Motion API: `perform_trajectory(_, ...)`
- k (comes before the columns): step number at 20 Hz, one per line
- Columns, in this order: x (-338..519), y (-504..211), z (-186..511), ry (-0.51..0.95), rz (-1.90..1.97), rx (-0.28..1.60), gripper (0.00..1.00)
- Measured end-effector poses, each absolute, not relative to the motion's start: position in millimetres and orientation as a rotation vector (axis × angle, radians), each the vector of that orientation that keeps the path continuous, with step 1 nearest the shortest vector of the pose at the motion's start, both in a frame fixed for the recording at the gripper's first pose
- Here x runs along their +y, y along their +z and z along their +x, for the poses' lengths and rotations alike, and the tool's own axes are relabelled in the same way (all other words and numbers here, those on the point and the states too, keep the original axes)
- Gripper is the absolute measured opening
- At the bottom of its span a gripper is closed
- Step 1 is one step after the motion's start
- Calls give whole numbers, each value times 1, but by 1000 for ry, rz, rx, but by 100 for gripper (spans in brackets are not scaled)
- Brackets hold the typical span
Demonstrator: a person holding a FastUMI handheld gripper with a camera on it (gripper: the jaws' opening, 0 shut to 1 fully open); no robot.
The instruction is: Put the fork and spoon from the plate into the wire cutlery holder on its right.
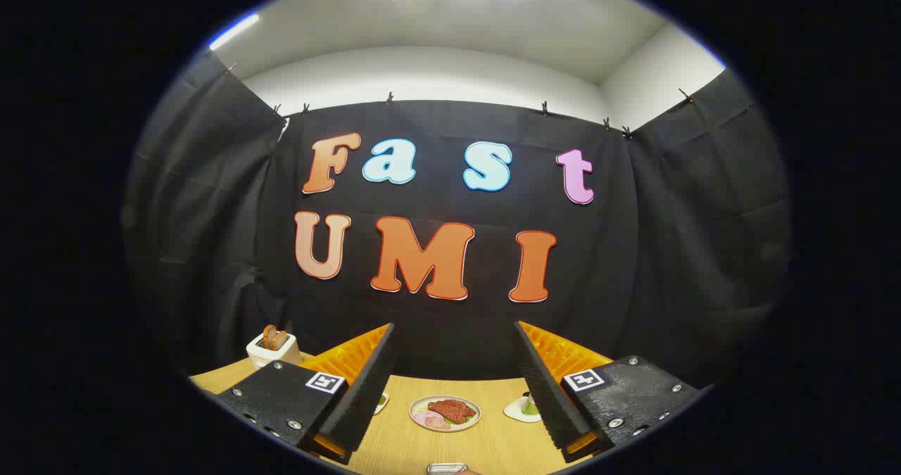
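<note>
Tool (pixel 454 383): its two black ribbed fingers are standing wide apart, holding nothing, and are pointing out over the bench toward the black cloth wall.
Left finger (pixel 366 383): it is rising from a black block with a square marker on top, with an orange ridged panel showing behind it.
Right finger (pixel 545 383): it is mirroring the left one, with its own marked block and orange panel.
Bench (pixel 493 440): the light wood top is showing in the gap between the fingers and running back to the foot of the wall.
Plate of food (pixel 445 413): it is sitting on the bench between the fingers and a little ahead of them; reddish-brown pieces, something pink and a bit of green are lying on it. I cannot tell whether a fork or spoon is lying on this plate.
Small white dish (pixel 522 409): it is resting just to the right of the plate of food, partly hidden by the right finger, with something green on it.
Pale dish edge (pixel 381 402): it is peeking out to the left of the plate of food, mostly covered by the left finger.
Metal object (pixel 446 468): a shiny piece is showing nearer than the plate of food, too cut off to name.
White toaster (pixel 273 348): it is standing well to the left of the plate of food, beyond the left finger, with brown slices sticking up from it.
</note>
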State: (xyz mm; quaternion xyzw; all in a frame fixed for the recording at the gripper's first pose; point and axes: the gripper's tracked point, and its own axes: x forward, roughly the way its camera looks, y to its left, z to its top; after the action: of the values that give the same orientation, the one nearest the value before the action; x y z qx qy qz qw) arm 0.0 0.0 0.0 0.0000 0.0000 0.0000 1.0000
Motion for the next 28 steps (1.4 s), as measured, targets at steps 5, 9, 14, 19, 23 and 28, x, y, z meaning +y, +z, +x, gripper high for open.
perform_trajectory(5,16,-5,10,42,10,8,97)
perform_trajectory(9,37,-2,18,88,27,0,96)
perform_trajectory(14,67,0,29,127,16,16,97)
perform_trajectory(19,116,1,33,194,57,22,95)
perform_trajectory(23,159,-23,43,229,100,108,95)
perform_trajectory(28,212,-73,51,263,43,238,92)
